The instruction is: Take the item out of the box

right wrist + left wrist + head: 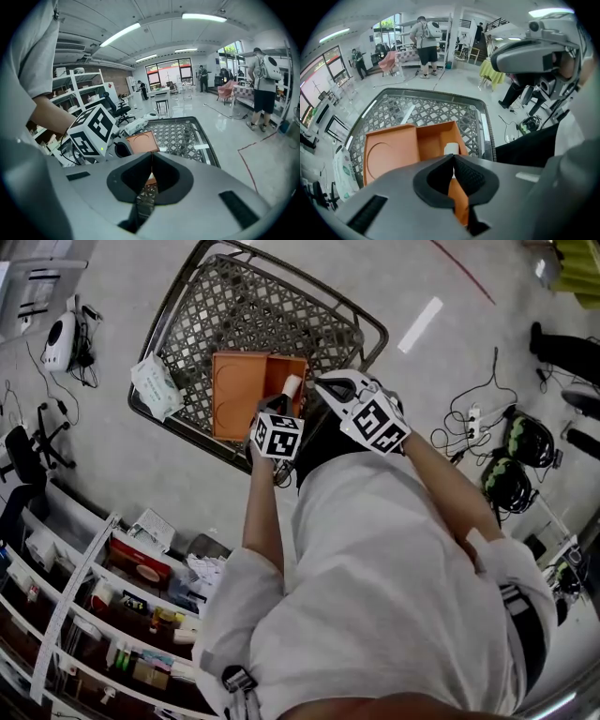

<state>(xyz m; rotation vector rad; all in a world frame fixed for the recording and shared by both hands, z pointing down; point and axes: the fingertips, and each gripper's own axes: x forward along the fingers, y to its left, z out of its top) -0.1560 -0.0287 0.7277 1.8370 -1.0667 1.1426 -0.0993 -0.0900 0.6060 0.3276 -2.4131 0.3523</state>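
Entry: orange box, open, lying on a metal lattice table; left half a flat panel with a round recess, right half a deep compartment.

Item: small white cylinder, upright in the right compartment, close against its right wall; not yet lifted.

Left gripper: jaws closed tip to tip, nothing between them; held above the near edge of the box, aimed at the cylinder.

Right gripper: jaws likewise pressed together and empty; held to the right of the left one, near the table's near right corner.

Other: white packet at the table's left edge; shelving near left; cables and headgear on the floor to the right.

Hazards, as judged: both claws are shut, so a descent without opening would knock the cylinder over rather than grasp it; the compartment looks narrow, so one jaw may catch the orange wall and drag or tip the box, which nothing holds down; a smooth round body may slip from a shallow pinch.

Obscured: the cylinder's lower part sits behind the jaws in the left gripper view; its make and any label cannot be told; the person's torso covers the table's near edge in the head view; the right gripper view shows the box's flat panel but not the cylinder, the left gripper's marker cube standing in front.
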